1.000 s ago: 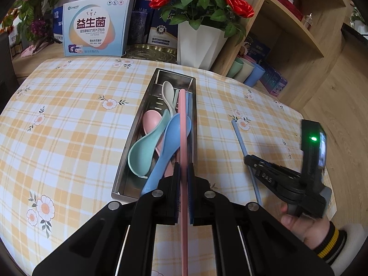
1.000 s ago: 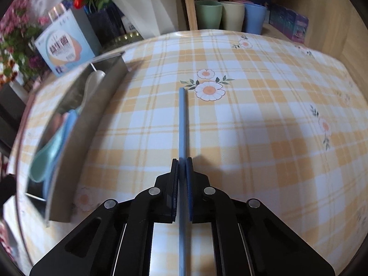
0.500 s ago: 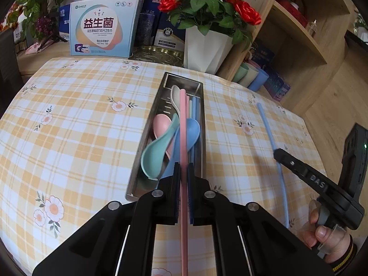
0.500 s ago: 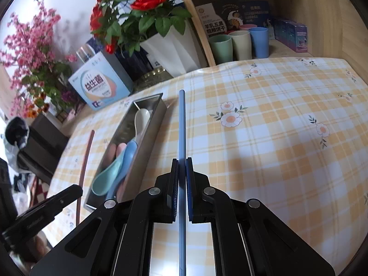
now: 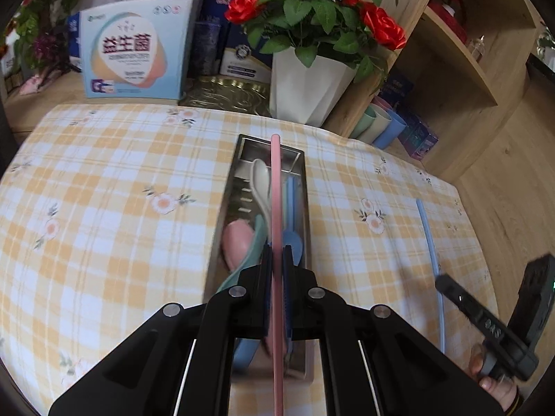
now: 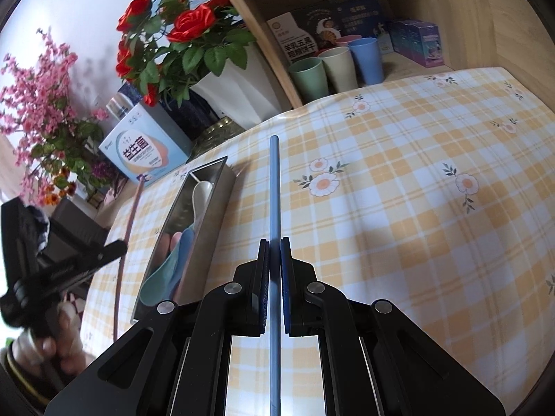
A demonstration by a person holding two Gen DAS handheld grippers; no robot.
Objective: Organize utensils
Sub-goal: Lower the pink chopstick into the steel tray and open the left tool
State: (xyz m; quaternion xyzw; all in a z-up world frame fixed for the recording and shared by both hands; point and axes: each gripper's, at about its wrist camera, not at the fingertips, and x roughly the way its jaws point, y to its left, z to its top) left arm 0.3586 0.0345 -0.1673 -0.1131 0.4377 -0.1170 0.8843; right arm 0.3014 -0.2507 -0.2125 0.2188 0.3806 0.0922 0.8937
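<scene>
the left gripper is clamped on a pink chopstick, which runs lengthwise above the steel tray on the yellow checked tablecloth; the chopstick's near end runs off the bottom of the left wrist view, and the gripper body hides the tray's near end and the lower parts of the spoons inside. what shows in the tray is a cream spoon, a pink spoon, part of a green spoon and part of a blue spoon, plus blue sticks along the tray's right wall that are hard to separate. the right gripper is pinched shut on a blue chopstick, held clear above the cloth to the right of the tray; its tail also leaves the frame at the bottom. in the left wrist view the right gripper is motion-blurred at the edge, with letters on its finger that read roughly "das". the pale blue box behind the table reads "益生菌"; its smaller print is illegible. a white pot of red roses stands beside it. on the shelf sit three cups, and a carton behind them reads "羊乳五黑".
</scene>
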